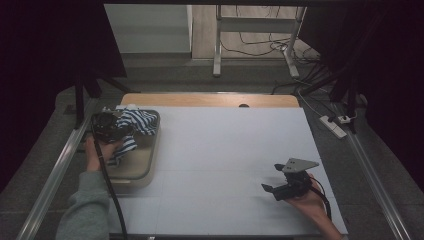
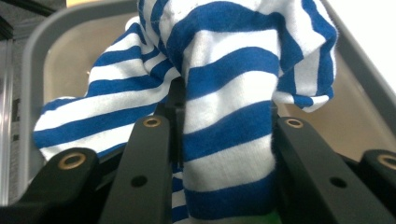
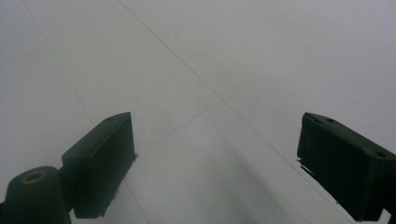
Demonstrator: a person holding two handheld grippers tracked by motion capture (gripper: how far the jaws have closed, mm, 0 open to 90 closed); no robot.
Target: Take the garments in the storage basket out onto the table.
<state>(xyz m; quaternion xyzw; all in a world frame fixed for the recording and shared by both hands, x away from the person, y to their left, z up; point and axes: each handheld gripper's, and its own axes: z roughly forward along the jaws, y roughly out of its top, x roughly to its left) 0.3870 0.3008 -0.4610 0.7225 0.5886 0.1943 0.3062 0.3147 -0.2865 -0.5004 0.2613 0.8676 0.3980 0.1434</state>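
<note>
Striped cloth [image 2: 224, 140] sits pinched in the left claw [image 2: 224, 121] (over the tray [image 2: 37, 56]).

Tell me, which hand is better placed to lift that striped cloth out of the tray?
Left. The left gripper is shut on the striped cloth above the tray; the right gripper rests open, far across the table.

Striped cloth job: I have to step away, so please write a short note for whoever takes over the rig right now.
Left tool: shut on the blue-and-white striped cloth, holding it over the grey tray at the table's left.
Right tool: open, holding nothing, low over the bare white table at the right.
Done: cloth gripped.
Left: part of the cloth still hangs in the tray; probably lift it clear and lay it on the table.
</note>
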